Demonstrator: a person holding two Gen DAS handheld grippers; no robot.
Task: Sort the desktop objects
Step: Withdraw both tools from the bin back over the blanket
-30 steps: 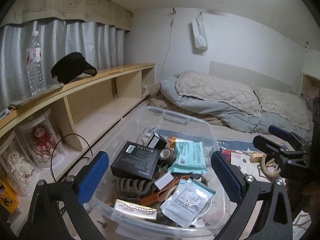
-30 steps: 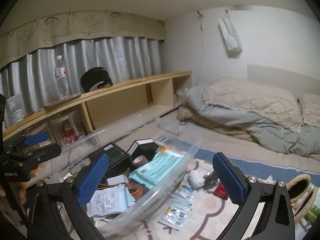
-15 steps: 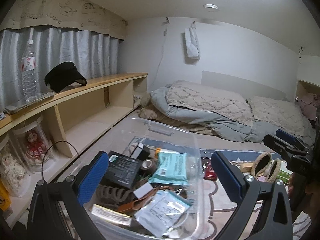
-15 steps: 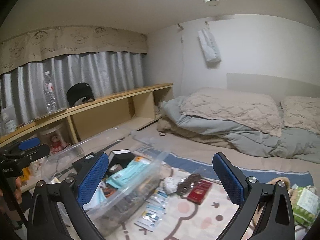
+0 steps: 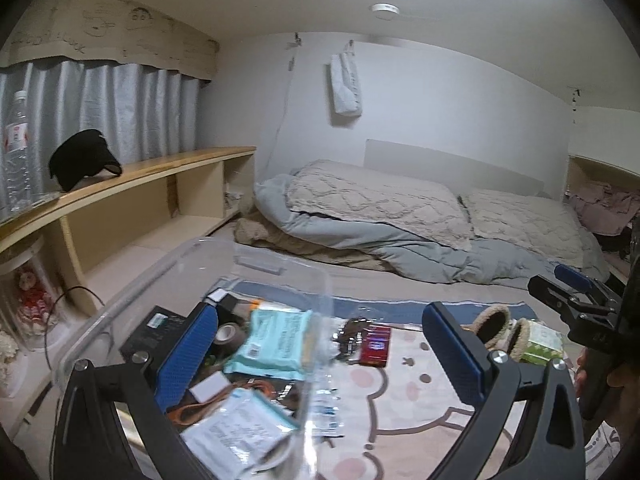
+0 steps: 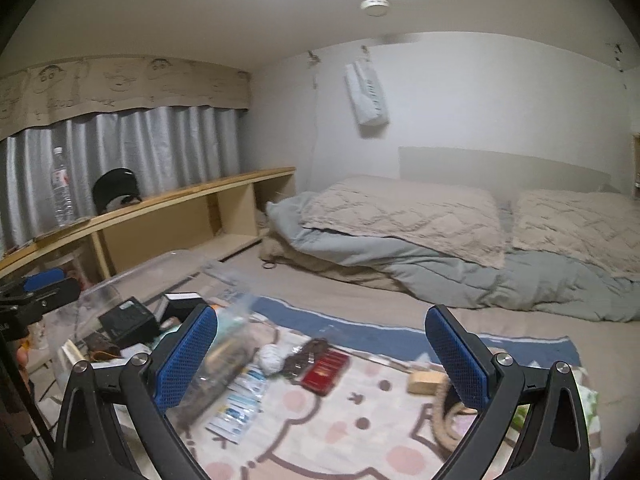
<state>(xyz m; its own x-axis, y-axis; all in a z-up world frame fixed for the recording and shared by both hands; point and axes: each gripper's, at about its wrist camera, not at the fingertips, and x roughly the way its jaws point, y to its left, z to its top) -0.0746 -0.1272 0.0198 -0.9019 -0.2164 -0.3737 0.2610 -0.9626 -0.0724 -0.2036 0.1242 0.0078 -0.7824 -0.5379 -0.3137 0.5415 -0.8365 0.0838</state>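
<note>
A clear plastic bin [image 5: 120, 308] on the left holds a black box [image 5: 148, 332], a tape roll [image 5: 228, 334], a teal wipes pack [image 5: 276, 344] and white packets [image 5: 236, 428]. My left gripper [image 5: 320, 364] is open and empty over the bin's right wall. My right gripper [image 6: 320, 364] is open and empty above the cartoon mat [image 6: 360, 432]. On the mat lie a red packet [image 6: 326, 370], a dark chain [image 6: 306, 354], a white wad [image 6: 270, 360], small sachets [image 6: 240, 408] and a wooden block [image 6: 426, 382]. The bin also shows in the right wrist view [image 6: 120, 280].
Fuzzy slippers [image 5: 504, 328] and a green tissue pack [image 5: 544, 340] lie on the mat's right. A wooden shelf [image 5: 132, 176] with a water bottle [image 5: 16, 148] and a black cap [image 5: 80, 158] runs along the left. Folded bedding [image 5: 400, 216] lies behind.
Both grippers have swung to the right, away from the bin's middle and toward the mat. Both stayed open and empty.
</note>
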